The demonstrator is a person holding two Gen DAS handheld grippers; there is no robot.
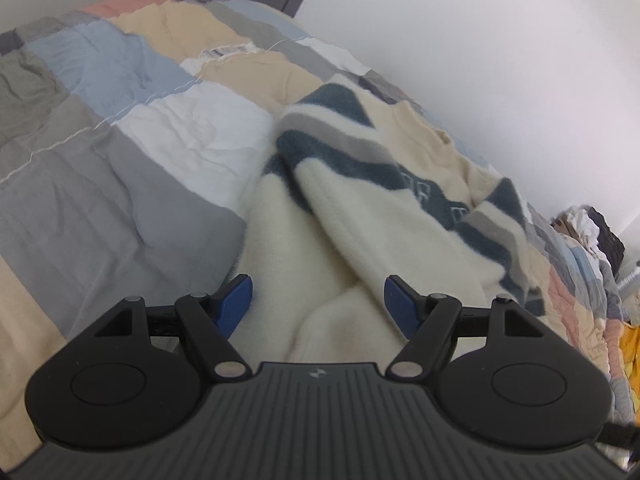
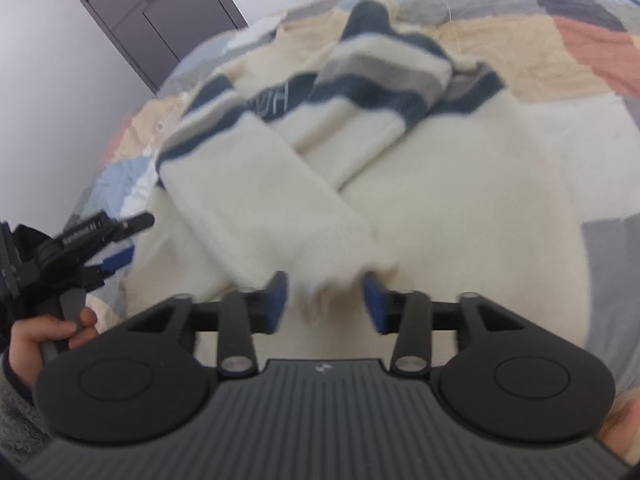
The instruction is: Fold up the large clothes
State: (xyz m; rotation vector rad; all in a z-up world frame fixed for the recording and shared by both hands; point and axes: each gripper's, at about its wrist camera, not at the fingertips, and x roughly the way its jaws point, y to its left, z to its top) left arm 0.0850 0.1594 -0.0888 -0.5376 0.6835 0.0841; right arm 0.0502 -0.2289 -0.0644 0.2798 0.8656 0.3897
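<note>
Cream sweater (image 2: pixel 460 184) with navy-grey stripes, sleeves crossed – left gripper (image 1: pixel 318 306) spread, right gripper (image 2: pixel 325 300) spread around cuff (image 2: pixel 344 268).

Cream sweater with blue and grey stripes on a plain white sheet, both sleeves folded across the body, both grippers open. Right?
Not quite: the sweater lies on a patchwork quilt of grey, blue, beige and white, as the left wrist view shows. Sleeves are crossed; left gripper and right gripper are open.

Patchwork quilt (image 1: pixel 120 152) over bed – grey door (image 2: pixel 160 12) in white wall (image 1: pixel 500 40) – clothes heap (image 1: pixel 588 228) beyond.
</note>
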